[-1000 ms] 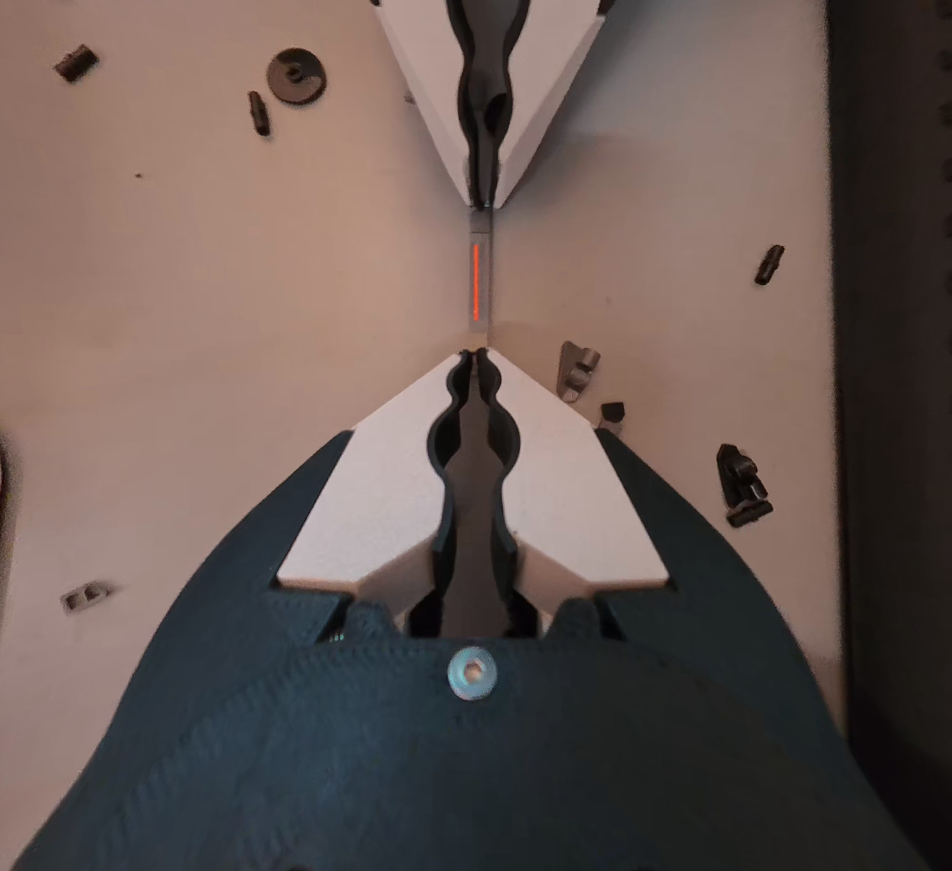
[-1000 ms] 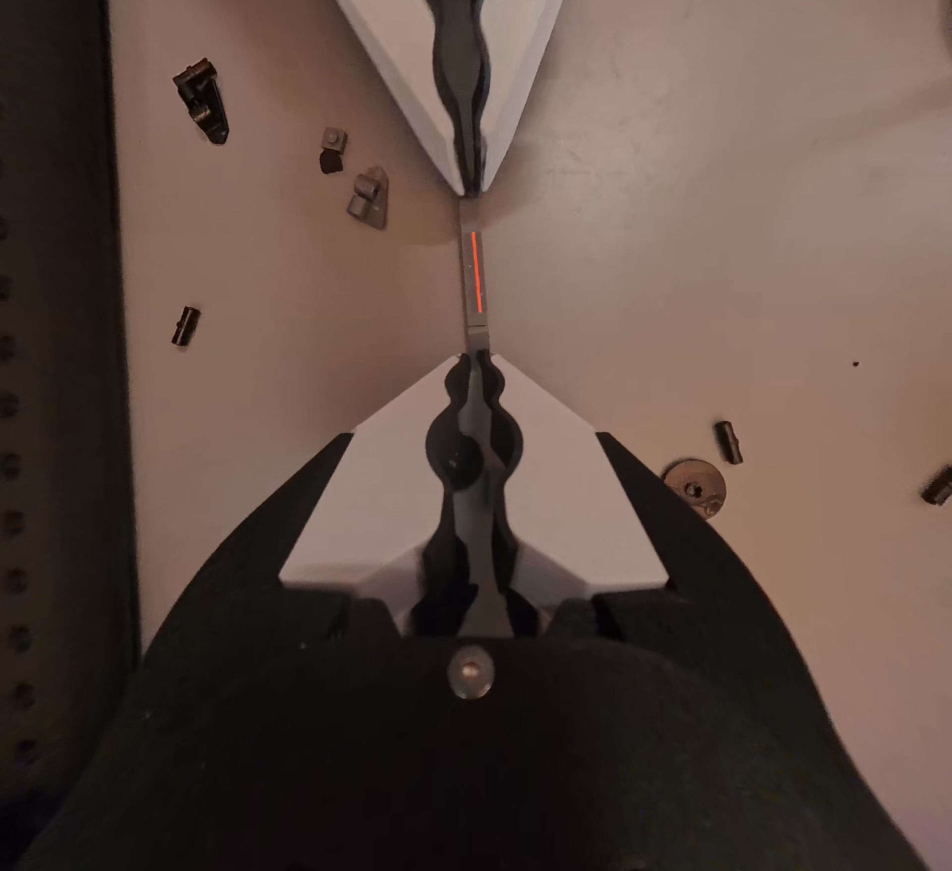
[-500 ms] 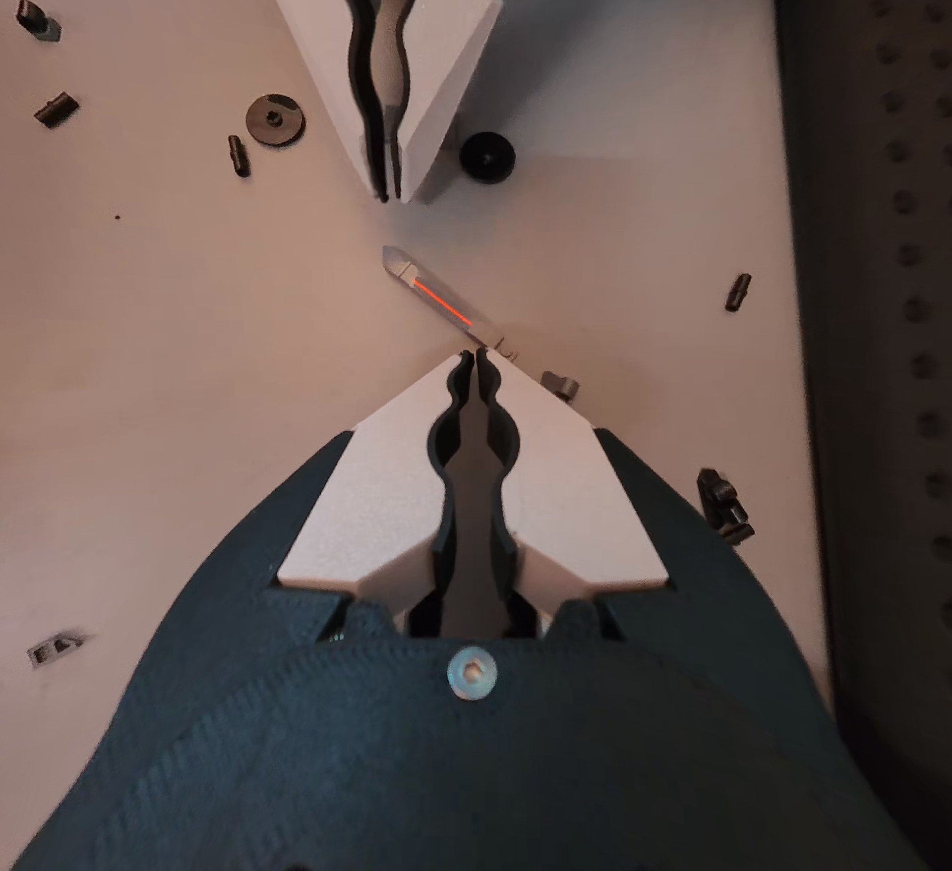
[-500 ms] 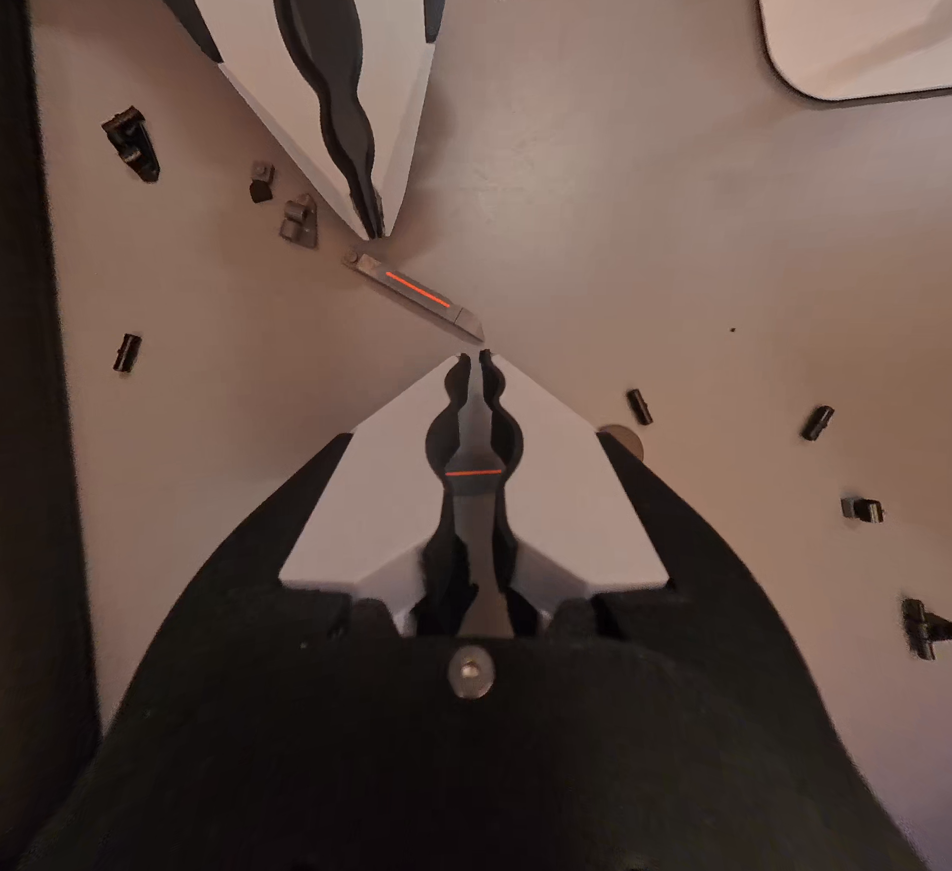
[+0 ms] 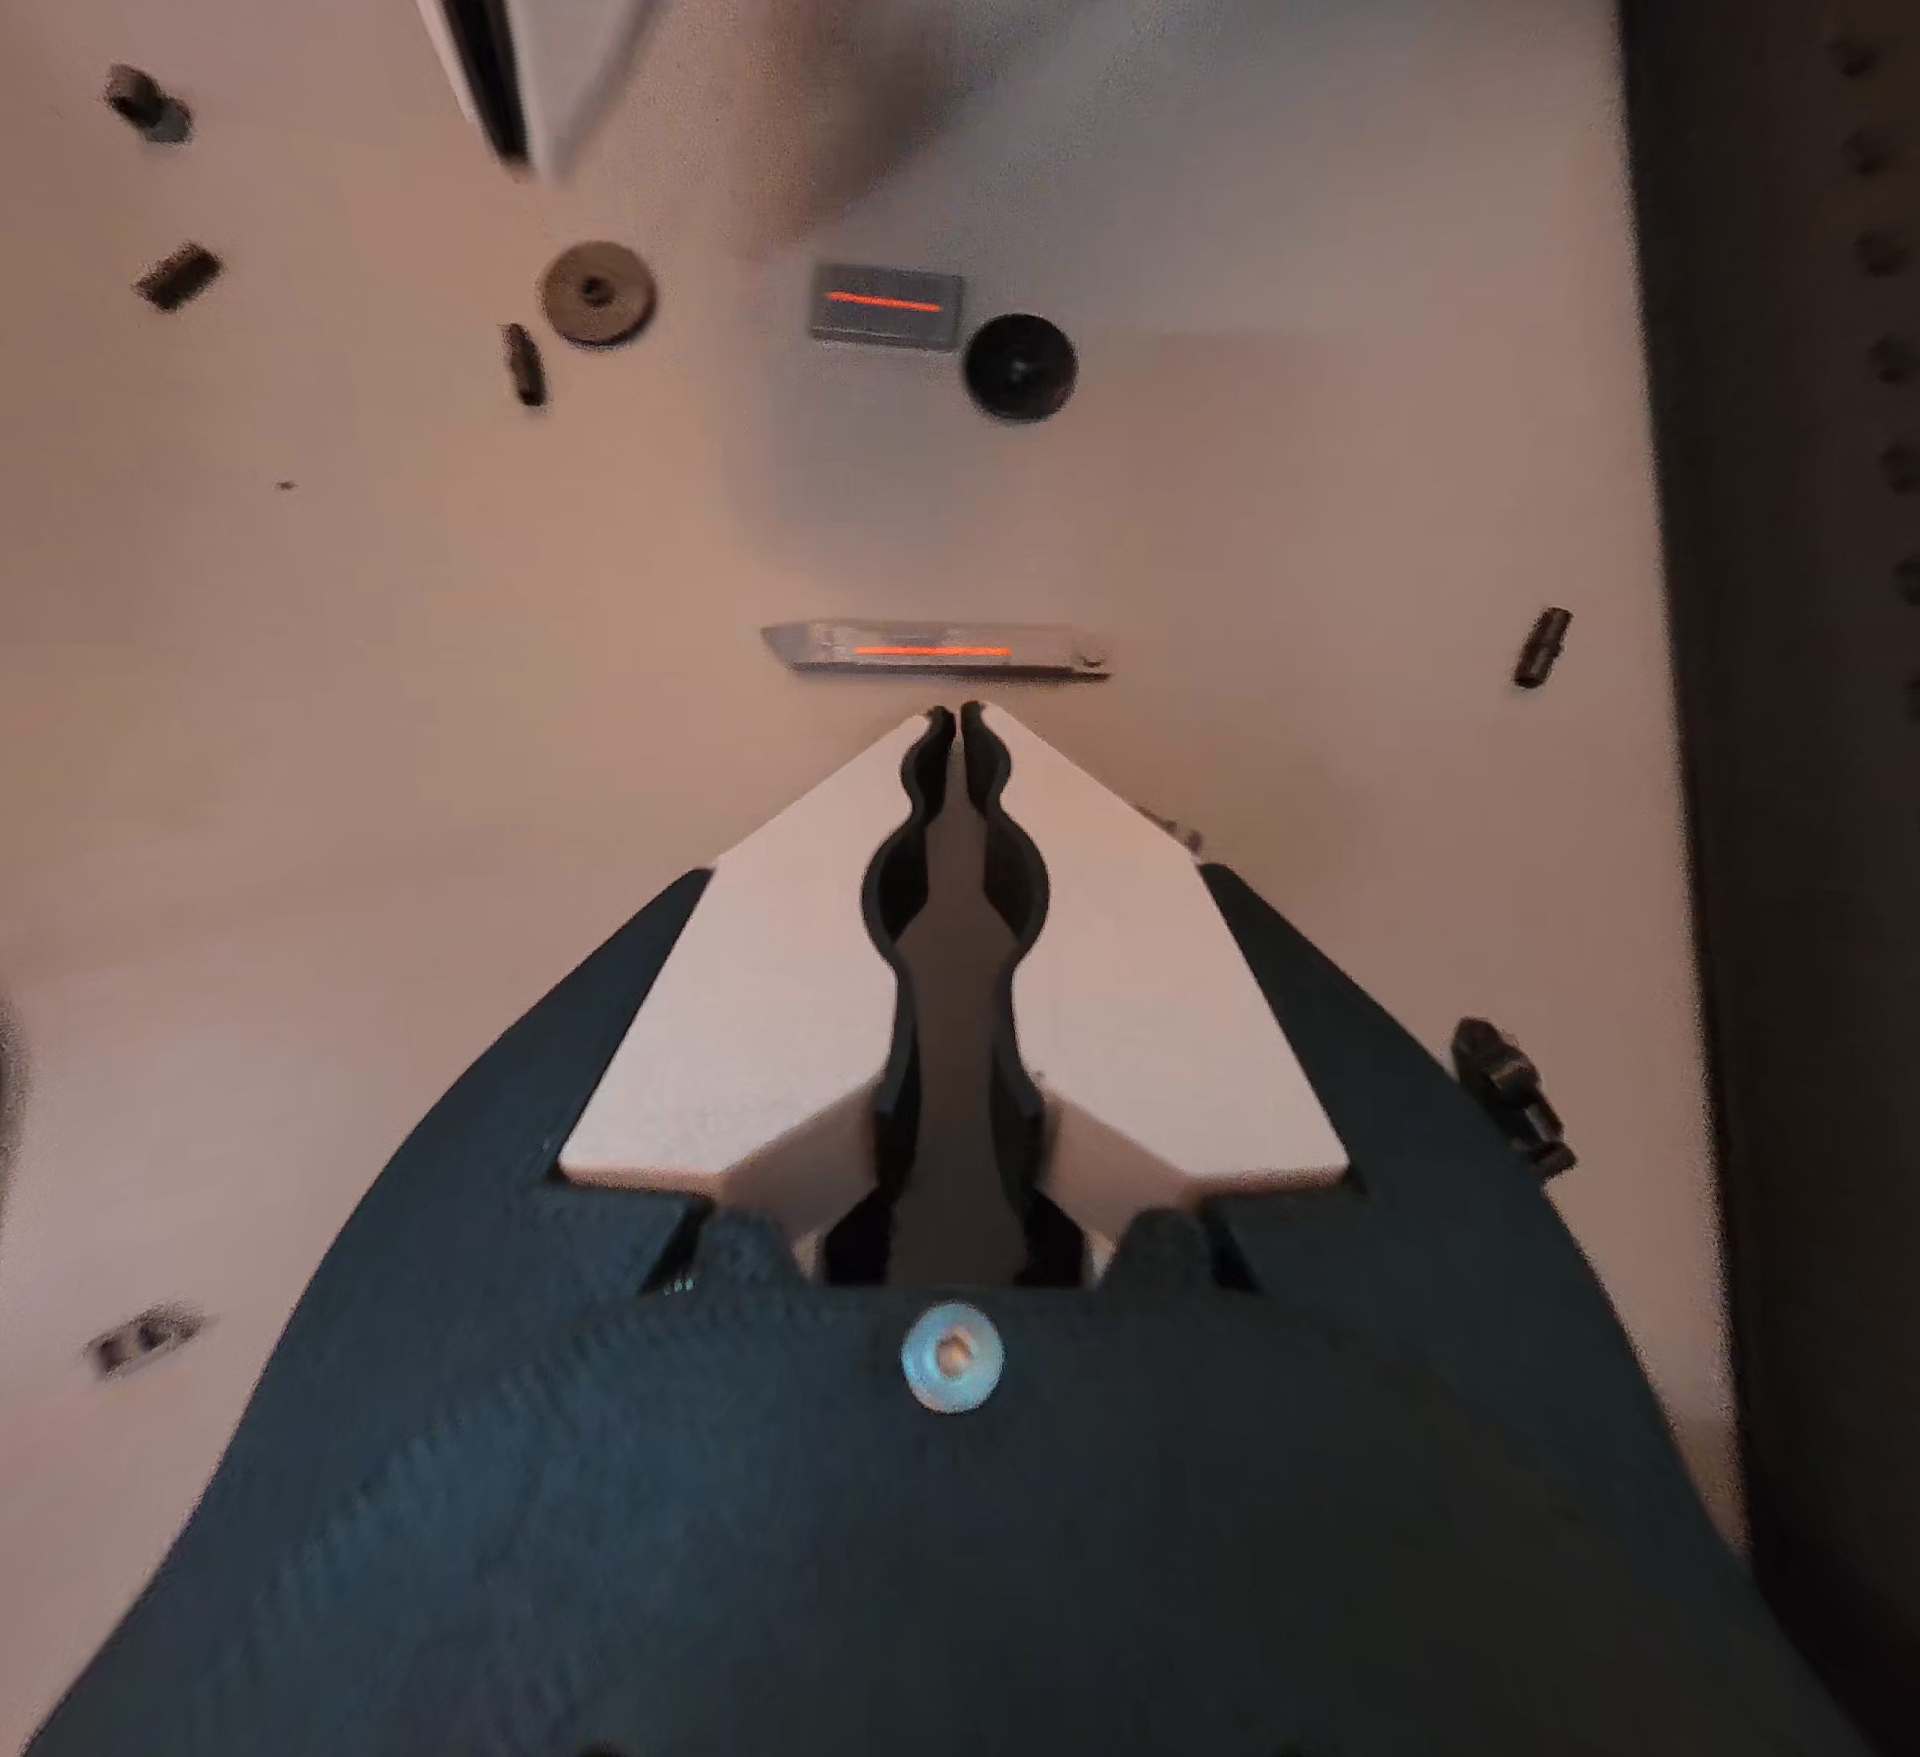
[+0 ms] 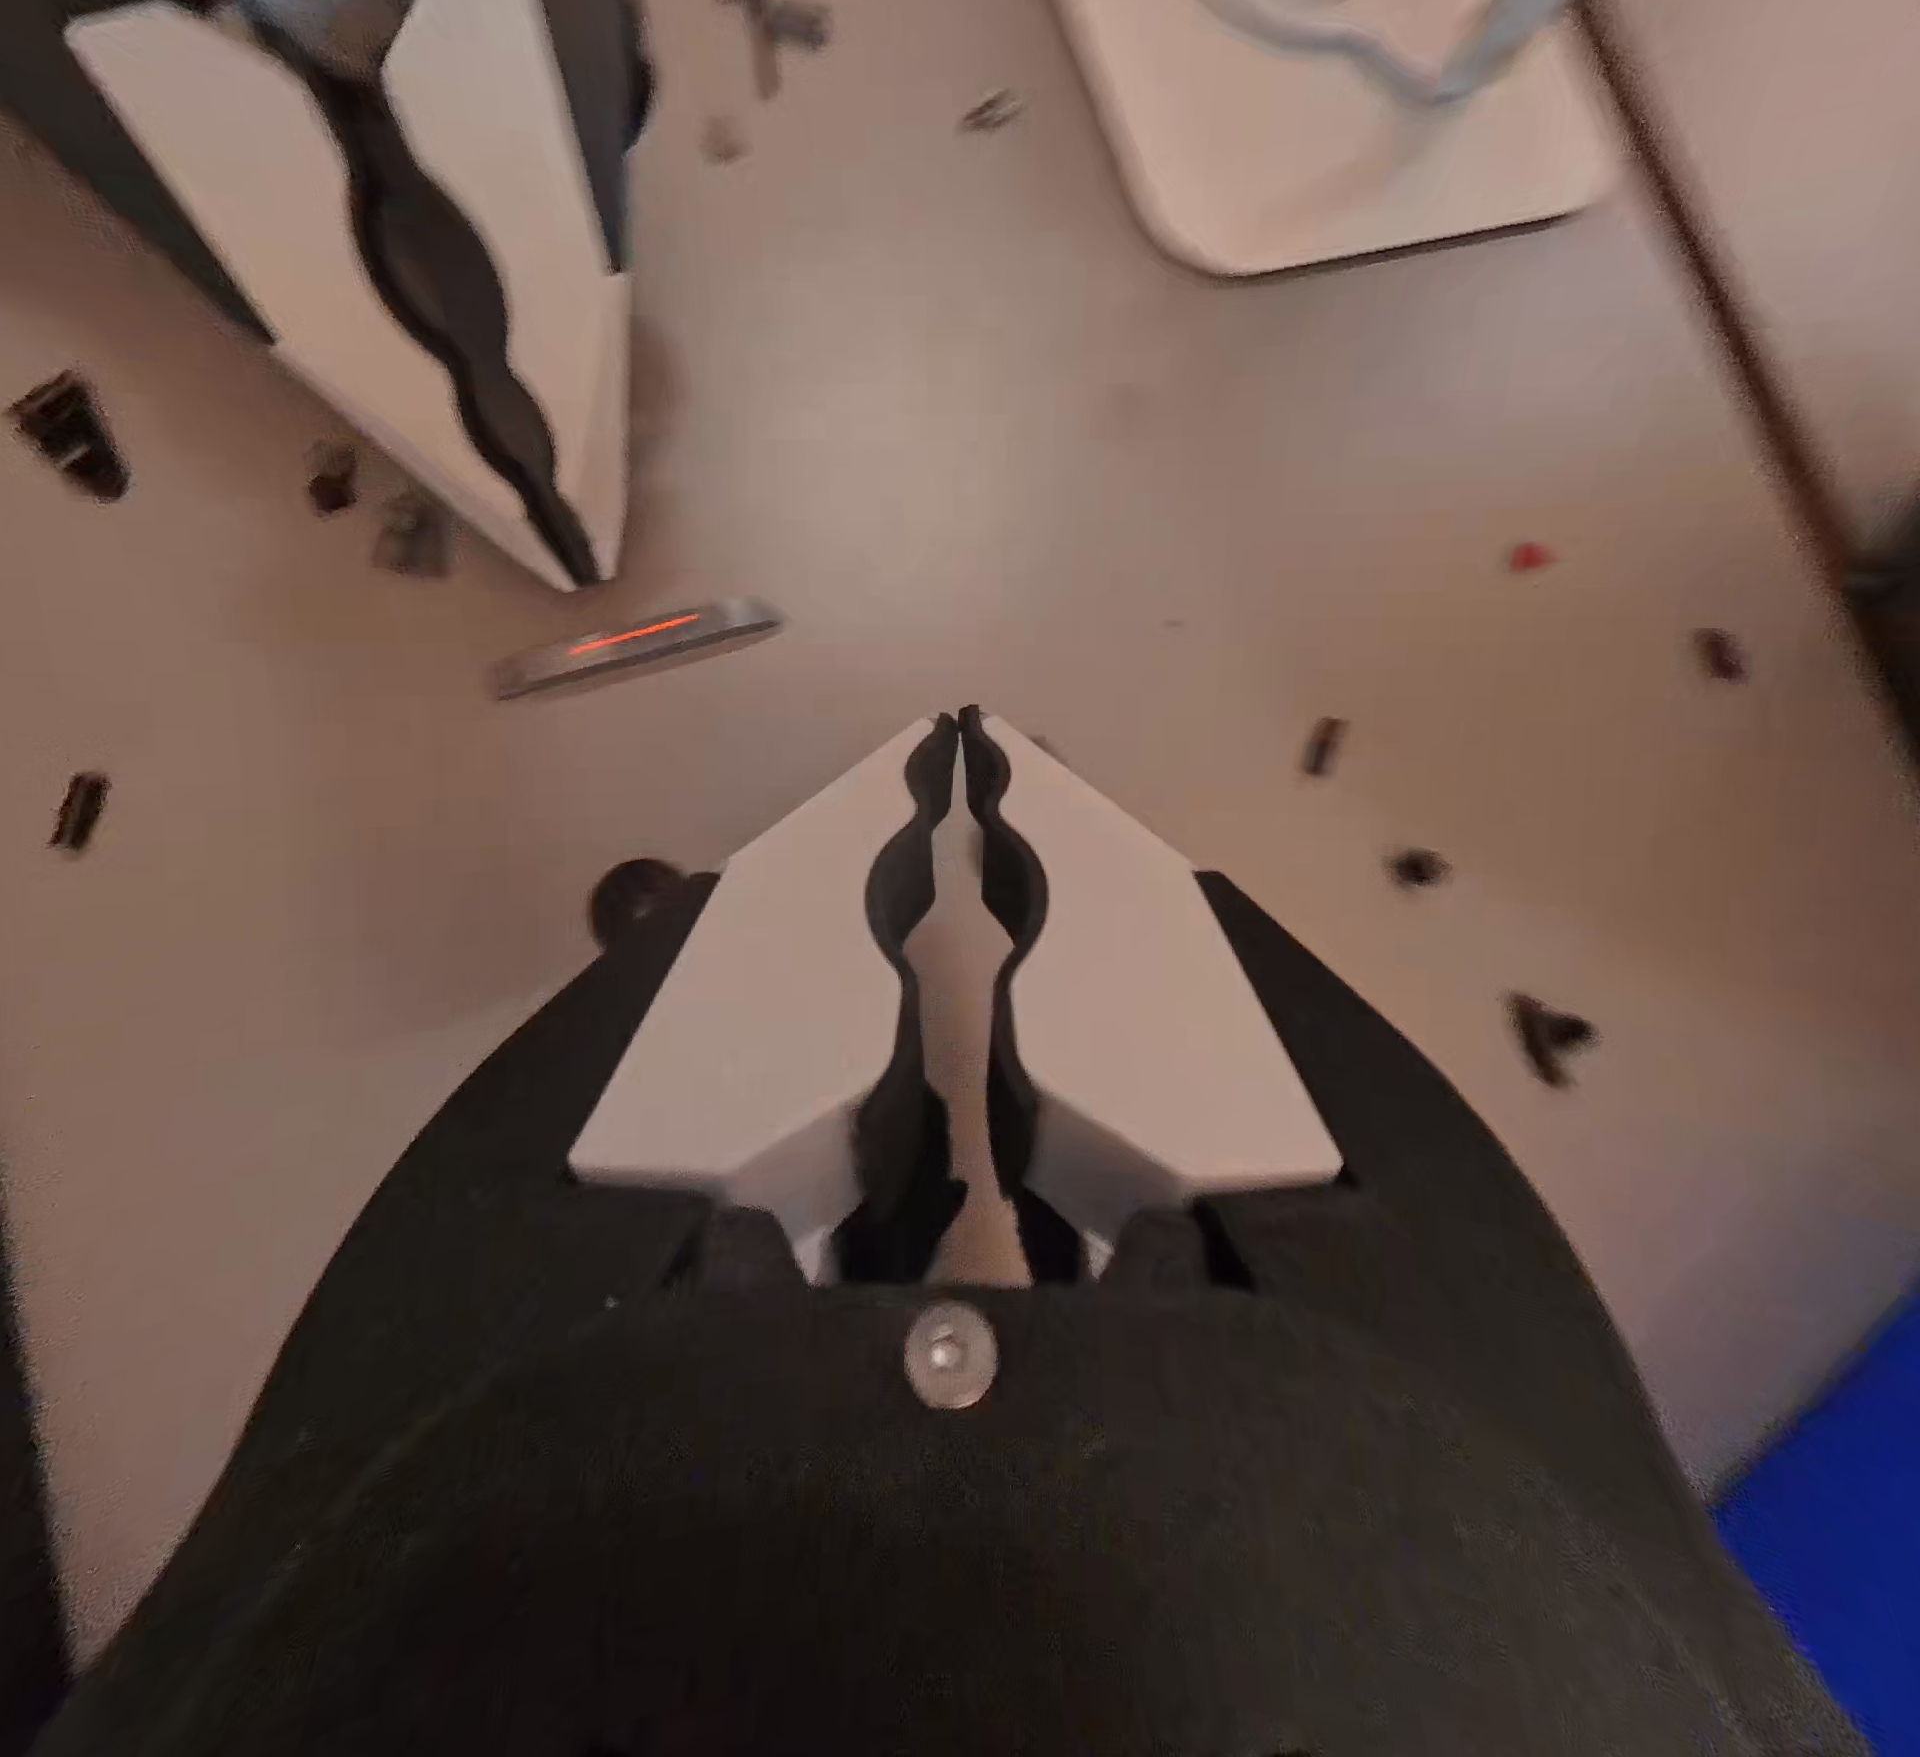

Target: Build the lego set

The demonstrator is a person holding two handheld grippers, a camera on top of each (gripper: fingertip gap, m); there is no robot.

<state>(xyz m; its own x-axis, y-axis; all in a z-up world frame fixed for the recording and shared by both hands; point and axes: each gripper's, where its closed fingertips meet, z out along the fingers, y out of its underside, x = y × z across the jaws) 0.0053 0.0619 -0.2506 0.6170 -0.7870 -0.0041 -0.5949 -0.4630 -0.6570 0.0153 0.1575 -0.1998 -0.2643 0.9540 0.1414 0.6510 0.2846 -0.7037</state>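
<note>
Now grey lego piece [image 5: 932, 649] on table [image 5: 312, 668], just beyond left gripper [image 5: 957, 716] closed jaws

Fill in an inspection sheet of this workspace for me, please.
Surface: pale table, matte.
Job's things: long grey striped piece just ahead of the left claw; short striped piece beside a black round piece.
Clutter: small dark parts scattered about; grey disc.
Grippers: left claw and right claw both shut; whether the left touches the long piece is unclear.
Cables: nothing seen.
Surroundings: dark perforated panel; white tray.
</note>
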